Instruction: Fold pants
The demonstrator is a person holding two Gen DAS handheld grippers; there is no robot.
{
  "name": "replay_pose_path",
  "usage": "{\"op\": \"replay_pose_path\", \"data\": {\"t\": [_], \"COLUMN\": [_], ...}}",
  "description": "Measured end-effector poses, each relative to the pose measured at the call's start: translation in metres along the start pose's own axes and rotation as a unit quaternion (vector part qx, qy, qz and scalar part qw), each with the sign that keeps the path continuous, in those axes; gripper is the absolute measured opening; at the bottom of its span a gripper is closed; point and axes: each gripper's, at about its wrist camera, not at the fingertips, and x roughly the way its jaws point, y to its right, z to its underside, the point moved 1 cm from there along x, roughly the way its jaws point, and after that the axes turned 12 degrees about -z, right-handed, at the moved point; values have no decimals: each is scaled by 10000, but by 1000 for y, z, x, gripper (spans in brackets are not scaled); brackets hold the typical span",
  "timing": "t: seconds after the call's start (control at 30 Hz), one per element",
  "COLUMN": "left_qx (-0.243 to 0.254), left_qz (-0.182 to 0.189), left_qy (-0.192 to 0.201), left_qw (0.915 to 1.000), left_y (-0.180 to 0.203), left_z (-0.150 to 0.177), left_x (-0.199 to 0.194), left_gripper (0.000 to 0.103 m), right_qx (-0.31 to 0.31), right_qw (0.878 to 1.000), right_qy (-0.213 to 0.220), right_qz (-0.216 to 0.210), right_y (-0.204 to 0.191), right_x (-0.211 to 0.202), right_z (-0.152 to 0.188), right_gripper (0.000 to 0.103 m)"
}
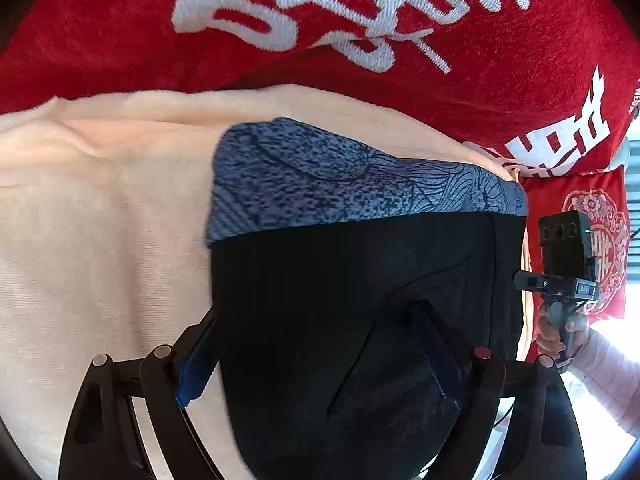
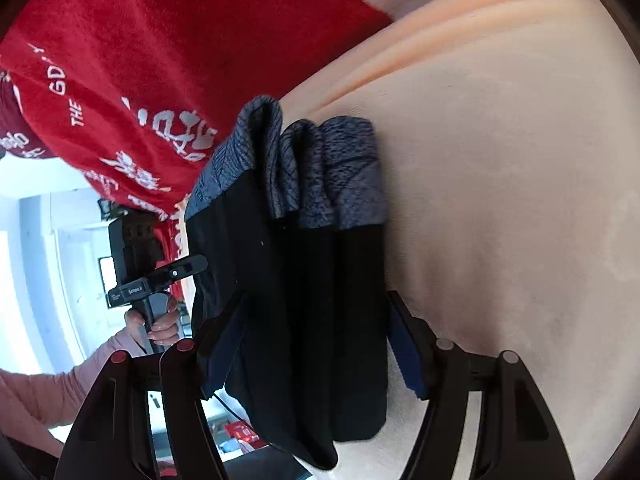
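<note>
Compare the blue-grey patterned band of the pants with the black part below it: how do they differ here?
The patterned band is mottled blue-grey with line motifs; the black part is plain and dark. In the right wrist view the band forms the far end of the pants, bunched in stacked folds, while the black part runs back between the gripper fingers. Both belong to one garment lying on the peach sheet.

Folded pants betw open R gripper fingers.
</note>
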Motion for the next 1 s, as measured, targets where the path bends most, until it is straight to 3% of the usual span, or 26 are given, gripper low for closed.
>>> {"op": "replay_pose_path", "data": {"t": [0.17,0.23,0.3,0.4,0.7,0.87,1.0], "left_qx": [-246,-274,-195,-83,-6,27,-70], "left_qz": [52,3,-113,-329,-331,-447,-556], "left_qy": [103,227,334,440,618,550,356], "left_qw": [9996,9994,9992,9985,9975,9975,9978], "left_y": [-2,1,7,18,35,38,35], "left_z": [3,8,12,16,47,89,118], "left_x": [7,0,-9,-24,-76,-94,-84], "left_gripper": [93,83,75,66,62,62,62], "right_qx": [306,326,330,346,349,457,639], "right_qw": [9990,9993,9992,9988,9967,9954,9943], "right_qy": [82,102,155,276,374,285,272], "right_qz": [-304,-158,-144,-195,-627,-787,-809], "right_y": [9,6,2,-7,-44,-56,-47], "right_x": [5,6,5,4,-10,-7,-2], "right_z": [-8,-7,-5,-1,25,65,99], "right_gripper": [70,63,50,44,41,41,41]}}
